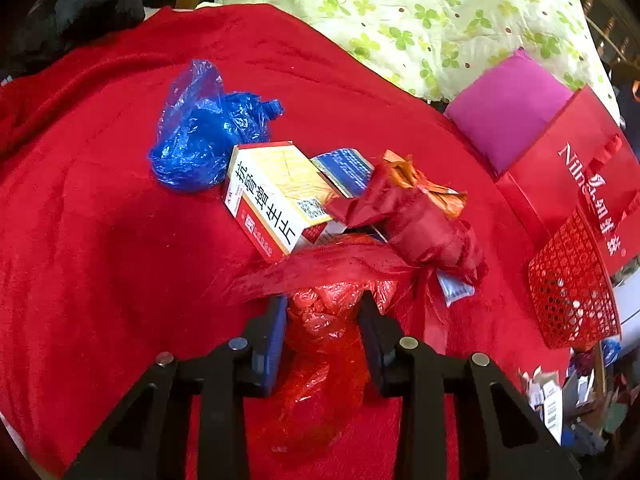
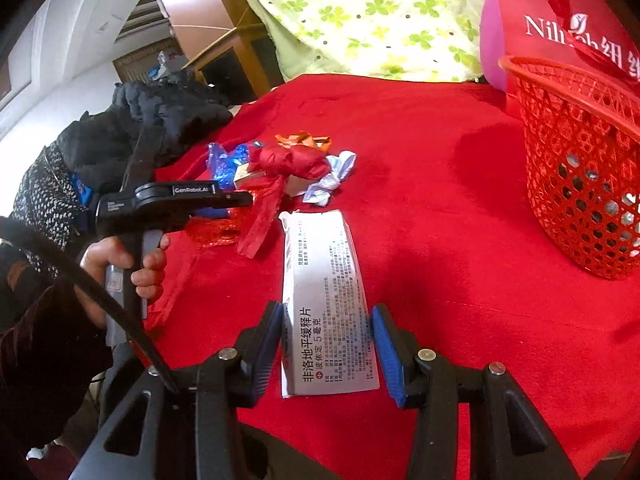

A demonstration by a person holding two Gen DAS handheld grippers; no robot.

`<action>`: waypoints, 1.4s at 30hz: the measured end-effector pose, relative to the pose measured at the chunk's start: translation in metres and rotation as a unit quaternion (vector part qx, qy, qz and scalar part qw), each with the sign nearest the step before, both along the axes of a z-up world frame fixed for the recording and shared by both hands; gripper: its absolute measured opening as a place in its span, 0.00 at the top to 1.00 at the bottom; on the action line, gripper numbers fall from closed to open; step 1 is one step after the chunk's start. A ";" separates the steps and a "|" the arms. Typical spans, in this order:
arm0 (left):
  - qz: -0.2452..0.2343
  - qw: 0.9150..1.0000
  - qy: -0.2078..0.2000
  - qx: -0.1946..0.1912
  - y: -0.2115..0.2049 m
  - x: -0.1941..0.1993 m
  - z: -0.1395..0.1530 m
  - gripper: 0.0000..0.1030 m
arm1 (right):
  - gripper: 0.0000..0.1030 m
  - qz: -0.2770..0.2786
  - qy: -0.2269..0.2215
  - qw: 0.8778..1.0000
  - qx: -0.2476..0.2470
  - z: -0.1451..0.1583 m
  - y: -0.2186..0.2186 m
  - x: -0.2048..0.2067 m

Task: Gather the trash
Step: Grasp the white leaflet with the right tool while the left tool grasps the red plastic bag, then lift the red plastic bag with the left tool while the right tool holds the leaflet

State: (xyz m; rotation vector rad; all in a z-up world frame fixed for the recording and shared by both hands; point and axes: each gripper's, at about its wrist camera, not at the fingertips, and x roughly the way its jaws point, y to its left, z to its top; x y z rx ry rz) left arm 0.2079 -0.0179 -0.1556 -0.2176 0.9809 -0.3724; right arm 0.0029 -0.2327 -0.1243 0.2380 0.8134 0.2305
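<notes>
Surface: red cloth point(image 1: 100, 220) covering the bed.
Left hand-held gripper point(image 1: 323, 316): clamped on a crumpled red plastic bag point(image 1: 320, 344).
Right hand-held gripper point(image 2: 326, 336): gripping a flattened silver medicine box point(image 2: 324, 300).
Trash pile: yellow box point(image 1: 276, 196), blue bag point(image 1: 204, 132), red wrapper point(image 1: 416, 220), beyond the left gripper.
Far right: red basket point(image 2: 580, 168).

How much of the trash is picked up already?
Not much. The red basket seems to hold a few bits, hard to tell through its mesh. In hand: the left gripper pinches a red plastic bag, and the right gripper holds a flattened white medicine box. Left on the red cloth: a blue bag, a yellow box and crumpled wrappers.
</notes>
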 end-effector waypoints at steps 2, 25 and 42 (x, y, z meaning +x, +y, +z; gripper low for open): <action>-0.002 1.000 0.001 -0.002 0.002 -0.006 0.000 0.65 | 0.53 0.000 -0.003 1.000 0.001 0.001 0.001 0.002; -0.031 0.998 -0.038 0.048 0.019 -0.079 0.016 0.40 | 0.53 0.004 -0.005 1.000 0.005 0.003 0.008 -0.001; -0.014 1.000 -0.022 0.016 0.018 -0.069 -0.011 0.59 | 0.53 0.010 -0.002 1.000 0.012 0.011 0.009 0.005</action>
